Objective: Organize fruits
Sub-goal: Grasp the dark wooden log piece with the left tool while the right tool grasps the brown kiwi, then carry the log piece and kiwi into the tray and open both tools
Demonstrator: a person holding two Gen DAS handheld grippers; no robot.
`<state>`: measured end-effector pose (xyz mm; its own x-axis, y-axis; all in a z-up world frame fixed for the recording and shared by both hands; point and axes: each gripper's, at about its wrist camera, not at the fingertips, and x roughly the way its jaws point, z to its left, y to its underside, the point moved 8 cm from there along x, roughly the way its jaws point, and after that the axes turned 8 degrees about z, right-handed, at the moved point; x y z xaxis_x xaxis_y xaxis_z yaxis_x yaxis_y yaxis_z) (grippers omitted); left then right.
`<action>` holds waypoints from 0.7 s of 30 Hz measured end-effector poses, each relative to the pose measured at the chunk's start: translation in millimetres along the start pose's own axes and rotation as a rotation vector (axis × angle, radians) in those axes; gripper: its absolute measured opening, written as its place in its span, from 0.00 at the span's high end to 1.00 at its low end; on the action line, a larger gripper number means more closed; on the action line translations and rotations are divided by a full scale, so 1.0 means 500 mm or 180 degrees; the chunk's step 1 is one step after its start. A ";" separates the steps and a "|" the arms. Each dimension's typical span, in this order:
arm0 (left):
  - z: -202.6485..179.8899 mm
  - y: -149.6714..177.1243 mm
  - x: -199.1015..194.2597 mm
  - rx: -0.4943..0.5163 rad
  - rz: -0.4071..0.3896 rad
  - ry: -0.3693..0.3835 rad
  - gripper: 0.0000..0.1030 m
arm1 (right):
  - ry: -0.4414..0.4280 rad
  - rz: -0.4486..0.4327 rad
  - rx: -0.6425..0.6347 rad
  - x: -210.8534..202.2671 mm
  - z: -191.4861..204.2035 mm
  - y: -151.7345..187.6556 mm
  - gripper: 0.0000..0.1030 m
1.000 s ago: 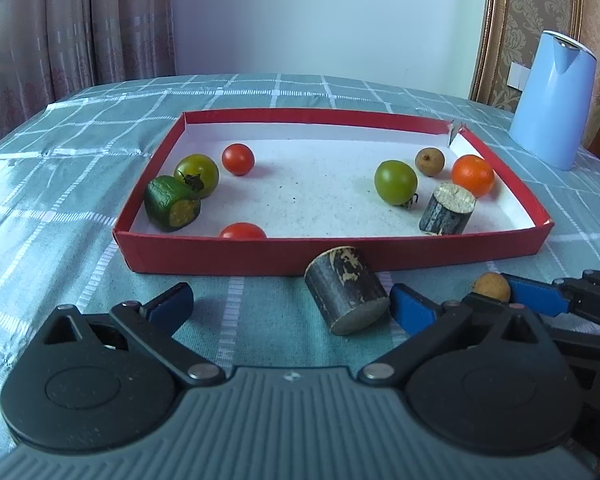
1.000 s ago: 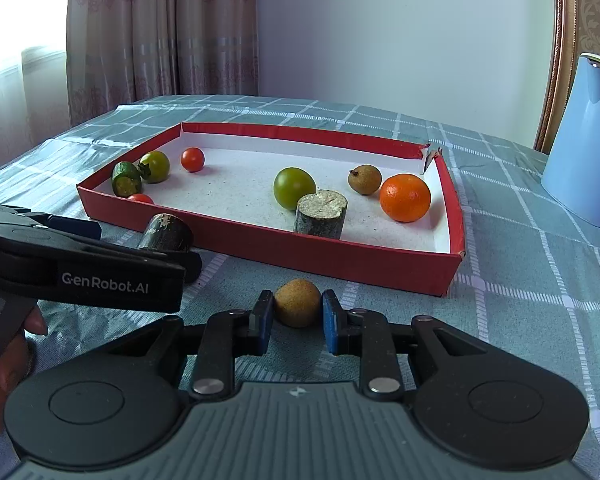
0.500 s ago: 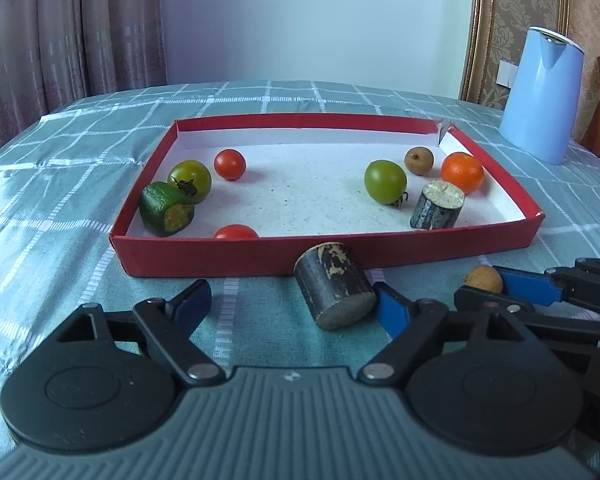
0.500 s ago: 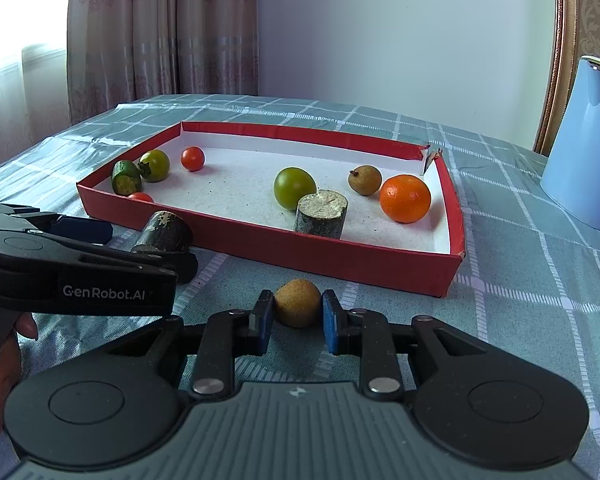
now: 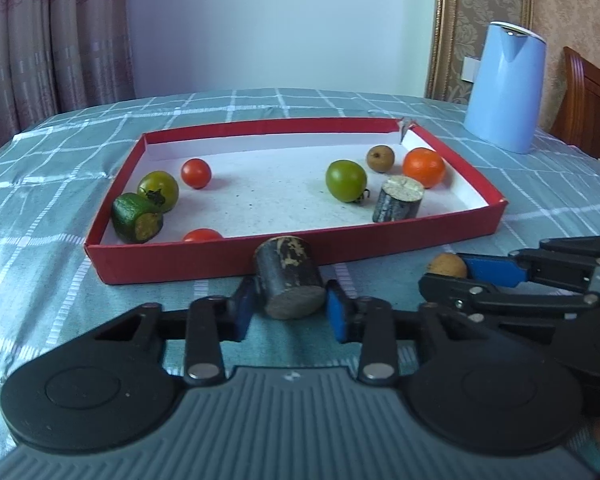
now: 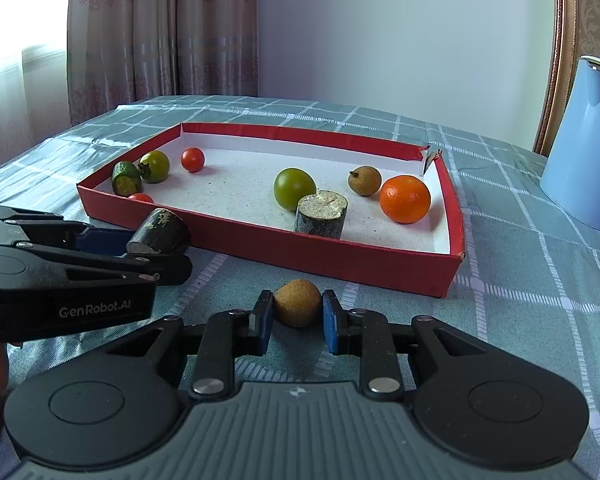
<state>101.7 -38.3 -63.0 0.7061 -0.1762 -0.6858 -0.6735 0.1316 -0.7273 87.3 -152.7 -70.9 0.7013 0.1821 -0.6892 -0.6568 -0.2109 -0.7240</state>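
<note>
A red tray (image 5: 380,238) (image 6: 340,258) holds several fruits: green and red tomatoes, an orange (image 5: 424,167) (image 6: 405,199), a brown longan and an upright dark cane piece (image 5: 398,199) (image 6: 321,214). My left gripper (image 5: 291,307) (image 6: 140,248) has closed in around a second dark cane piece (image 5: 290,282) (image 6: 160,232) lying on the cloth in front of the tray; its pads sit at the piece's sides. My right gripper (image 6: 296,314) (image 5: 456,274) is shut on a small brown round fruit (image 6: 297,307) (image 5: 446,266) at cloth level.
A light blue kettle (image 5: 508,86) (image 6: 584,140) stands right of the tray. A wooden chair (image 5: 588,100) is at the far right. Curtains hang behind the checked green tablecloth (image 5: 40,240).
My left gripper moved forward and narrowed its fingers from wide open to either side of the cane piece on the cloth. The right gripper and its brown fruit stayed still.
</note>
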 end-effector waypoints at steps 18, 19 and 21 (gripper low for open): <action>0.015 0.013 -0.053 -0.0089 -0.0258 0.0143 0.69 | 0.0033 -0.0243 0.0082 -0.033 -0.008 -0.006 0.76; 0.015 0.012 -0.057 -0.0074 -0.0272 0.0126 0.69 | 0.0041 -0.0267 0.0074 -0.036 -0.007 -0.008 0.76; 0.014 0.008 -0.063 0.0005 -0.0294 0.0065 0.69 | 0.0029 -0.0281 0.0063 -0.037 -0.005 -0.010 0.76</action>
<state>78.3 -25.4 -44.6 0.7607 -0.2075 -0.6151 -0.6053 0.1154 -0.7876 78.2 -157.6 -54.3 0.7592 0.1902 -0.6225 -0.5976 -0.1753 -0.7824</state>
